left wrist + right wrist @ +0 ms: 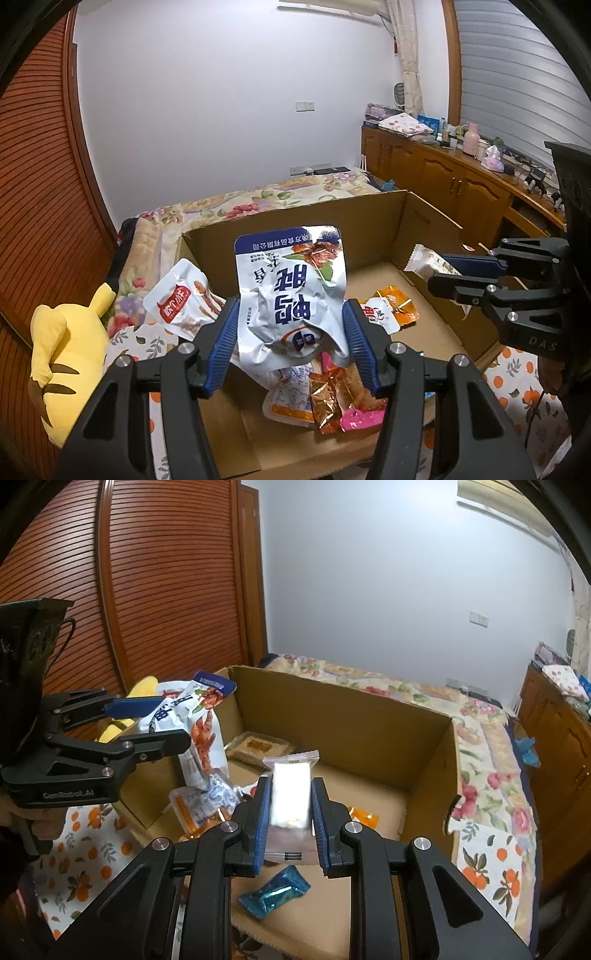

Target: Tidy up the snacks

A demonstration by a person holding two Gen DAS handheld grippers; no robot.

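Snacks hang over an open cardboard box on a flowered bedspread, one in each of your grippers. Your left gripper has its blue pads pressed against both sides of a crumpled white-and-blue pouch, which stands upright between the fingers above the box's near left part. Your right gripper is clamped on a small clear-wrapped white bar, jaws nearly together, held above the middle of the box floor; from the left wrist camera that bar pokes out of the right gripper's tips at the far right. Below your left gripper, on the box floor, lie an orange foil packet, a pink packet and a white-and-orange pouch, touching one another. Further in lies another orange-and-white pouch. A white-and-red pouch leans at the box's left wall; whether it is inside or outside you cannot tell. From your right wrist camera, a blue foil candy lies on the floor just under the fingers, and a clear tray of biscuits sits near the far wall. A yellow plush toy rests outside the box to the left, on the orange-print cloth that lies under the box.
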